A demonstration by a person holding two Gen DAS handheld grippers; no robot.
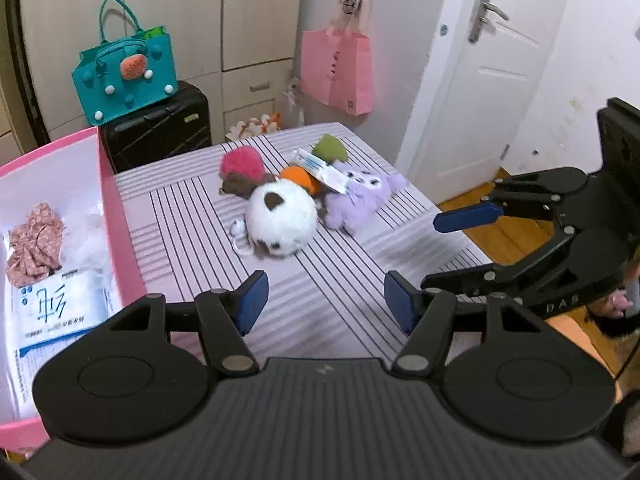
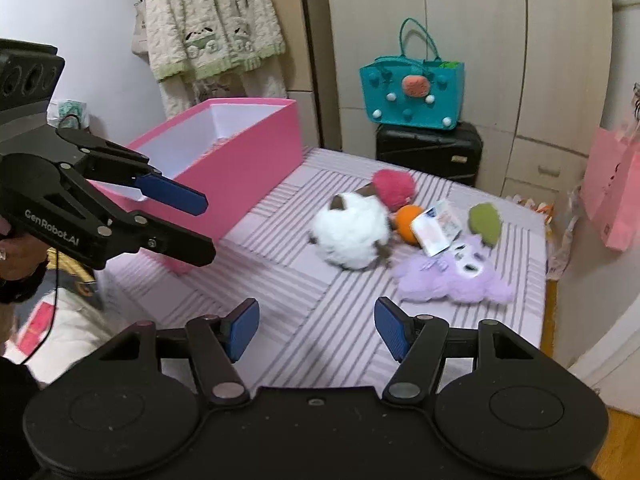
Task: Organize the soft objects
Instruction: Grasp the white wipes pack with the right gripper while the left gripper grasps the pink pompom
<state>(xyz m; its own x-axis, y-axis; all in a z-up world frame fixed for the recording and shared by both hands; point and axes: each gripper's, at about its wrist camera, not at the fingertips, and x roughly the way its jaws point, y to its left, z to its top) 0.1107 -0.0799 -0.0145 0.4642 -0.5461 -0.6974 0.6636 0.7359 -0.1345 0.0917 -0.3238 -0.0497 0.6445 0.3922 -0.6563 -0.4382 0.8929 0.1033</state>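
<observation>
A pile of plush toys lies on the striped table: a white round plush with brown spots (image 1: 279,222) (image 2: 352,236), a pink fluffy ball (image 1: 241,164) (image 2: 394,185), an orange ball (image 1: 300,177) (image 2: 407,222), a green one (image 1: 330,148) (image 2: 485,223) and a purple plush (image 1: 360,200) (image 2: 452,276) with a paper tag (image 1: 320,170). My left gripper (image 1: 326,304) is open and empty, short of the pile. My right gripper (image 2: 316,330) is open and empty, also short of the pile; it shows at the right in the left wrist view (image 1: 440,248).
A pink box (image 1: 120,240) (image 2: 240,168) stands at the table's left, holding a floral scrunchie (image 1: 36,248) and white packets (image 1: 60,304). A teal bag (image 1: 124,76) sits on a black suitcase (image 1: 160,128) behind. A pink bag (image 1: 338,68) hangs beside the door (image 1: 480,80).
</observation>
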